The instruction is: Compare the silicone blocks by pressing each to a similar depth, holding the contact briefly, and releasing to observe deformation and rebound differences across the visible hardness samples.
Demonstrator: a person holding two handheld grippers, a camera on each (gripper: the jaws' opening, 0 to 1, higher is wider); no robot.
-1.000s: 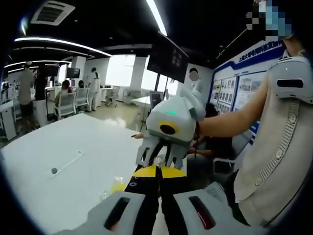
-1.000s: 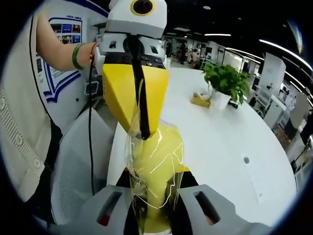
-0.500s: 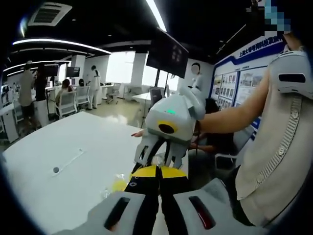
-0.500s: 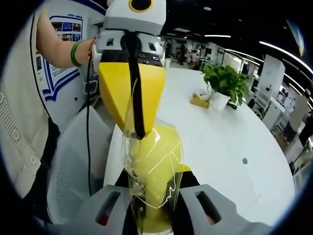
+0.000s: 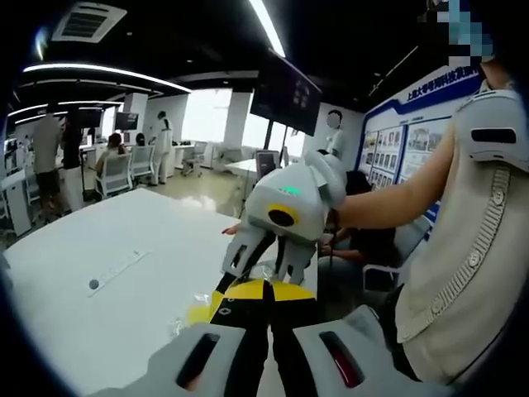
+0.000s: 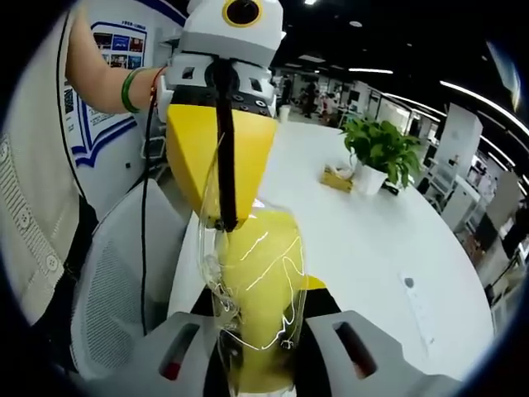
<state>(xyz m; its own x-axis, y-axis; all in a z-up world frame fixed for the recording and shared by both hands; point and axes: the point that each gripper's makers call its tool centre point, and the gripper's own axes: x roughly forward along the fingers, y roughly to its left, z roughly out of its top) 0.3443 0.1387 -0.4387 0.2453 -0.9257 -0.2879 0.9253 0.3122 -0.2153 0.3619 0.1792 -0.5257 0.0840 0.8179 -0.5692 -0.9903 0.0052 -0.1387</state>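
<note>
Potted plant stands mid white desk; small yellow item beside it. I see my right gripper clenched on yellow silicone block in clear wrap, held above desk's near edge. My left gripper pinches wrap's top, jaws together. Mesh chair below.
</note>
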